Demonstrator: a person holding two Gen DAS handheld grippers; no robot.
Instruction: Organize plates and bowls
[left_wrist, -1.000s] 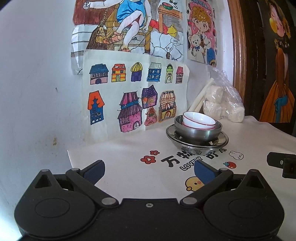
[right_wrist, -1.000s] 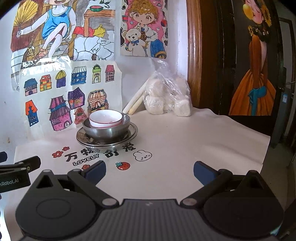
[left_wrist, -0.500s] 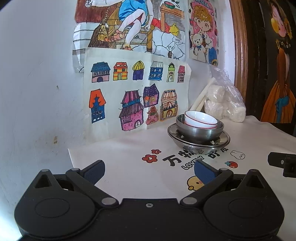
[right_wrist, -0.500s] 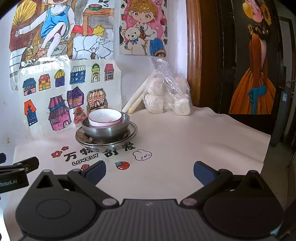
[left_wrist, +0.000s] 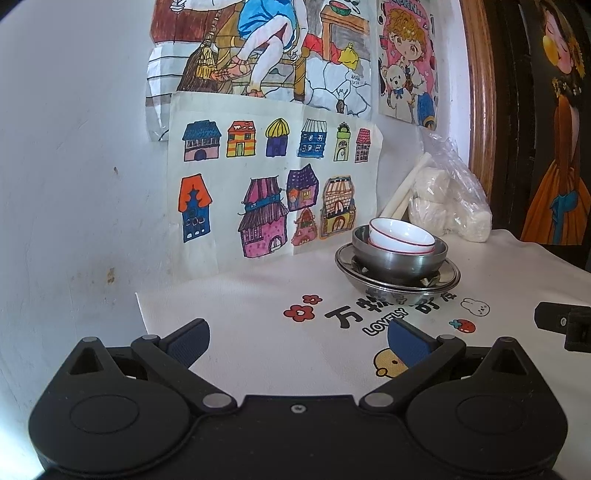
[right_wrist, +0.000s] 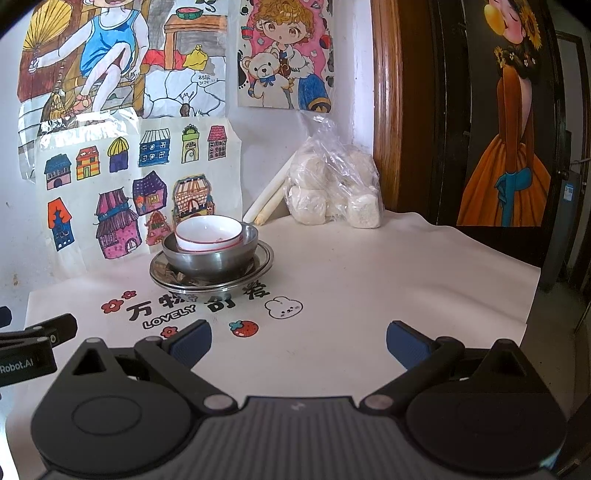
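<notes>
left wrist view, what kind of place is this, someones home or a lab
Most likely a home, perhaps a dining corner. Hand-coloured children's drawings are taped to the wall, a cartoon-printed tablecloth covers the table, and a clear bag of buns sits beside the stacked bowls.

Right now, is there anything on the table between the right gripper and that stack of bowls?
Nothing visible blocks it. Only bare tablecloth lies between the open right gripper and the white bowl nested in the steel bowl on the steel plate. The bagged buns sit off to the right.
</notes>
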